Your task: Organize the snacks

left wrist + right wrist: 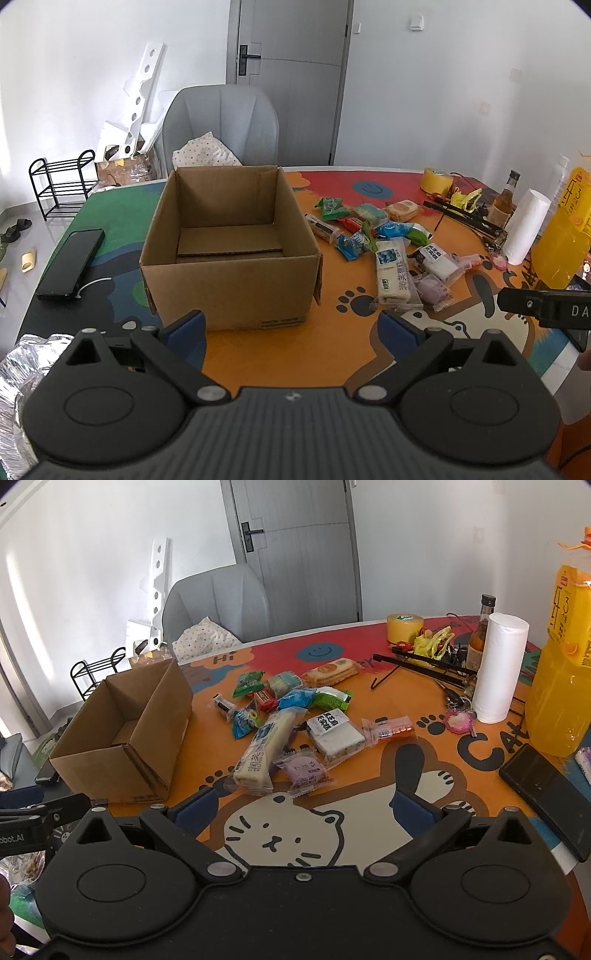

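Sorting appears not yet begun: the cardboard box (pixel 229 243) holds no snacks, only a loose cardboard sheet. The snack packets (pixel 291 731) lie heaped just right of the box. Left tongs (pixel 291 332) and right tongs (pixel 306 808) gape wide, empty. Next: close on one packet. The counter (pixel 369 782) wears a cartoon-cat mat; beyond the box stand a grey chair (pixel 221 122) and a door (pixel 291 74).

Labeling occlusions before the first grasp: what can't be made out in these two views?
- Cardboard box floor: right wrist view, near wall hides most.
- Snack pile: overlapping packets hide lower ones; small print unreadable.
- Orange bottle: left wrist view, cut by right edge.
- Foil: left wrist view, mostly behind gripper body.
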Demonstrator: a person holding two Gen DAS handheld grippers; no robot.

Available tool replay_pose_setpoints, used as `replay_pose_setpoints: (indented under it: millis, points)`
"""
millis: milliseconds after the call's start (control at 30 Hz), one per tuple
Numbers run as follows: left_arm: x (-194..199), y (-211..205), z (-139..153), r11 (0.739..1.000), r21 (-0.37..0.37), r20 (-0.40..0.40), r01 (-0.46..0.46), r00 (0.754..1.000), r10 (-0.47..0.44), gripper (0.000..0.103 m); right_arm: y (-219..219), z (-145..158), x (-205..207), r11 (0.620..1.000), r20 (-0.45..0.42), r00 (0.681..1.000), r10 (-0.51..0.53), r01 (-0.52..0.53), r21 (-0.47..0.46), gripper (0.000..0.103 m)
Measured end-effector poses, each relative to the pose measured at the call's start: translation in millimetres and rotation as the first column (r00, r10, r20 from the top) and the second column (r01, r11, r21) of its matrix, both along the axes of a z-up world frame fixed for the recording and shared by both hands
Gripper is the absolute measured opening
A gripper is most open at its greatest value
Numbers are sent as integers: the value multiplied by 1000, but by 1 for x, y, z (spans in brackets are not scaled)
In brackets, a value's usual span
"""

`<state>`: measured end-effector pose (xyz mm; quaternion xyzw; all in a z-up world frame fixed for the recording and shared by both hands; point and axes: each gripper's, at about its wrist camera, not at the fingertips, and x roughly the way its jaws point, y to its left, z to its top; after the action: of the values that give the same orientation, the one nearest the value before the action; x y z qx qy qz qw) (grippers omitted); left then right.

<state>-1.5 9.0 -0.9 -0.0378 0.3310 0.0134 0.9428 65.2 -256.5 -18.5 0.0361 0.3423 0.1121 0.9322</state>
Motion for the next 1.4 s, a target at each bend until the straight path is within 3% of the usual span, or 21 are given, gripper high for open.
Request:
replay_pose_setpoints:
  millis: [867,1400]
  points:
    - [6,-4,-4,1000,-10,2,6,1000,-6,99,-4,-7,7,1000,-14,1000,5,-5,14,103]
    - [15,-25,2,998,-4,65,60,996,-60,99,-7,-5,19,999,4,1000,23,-23,30,103]
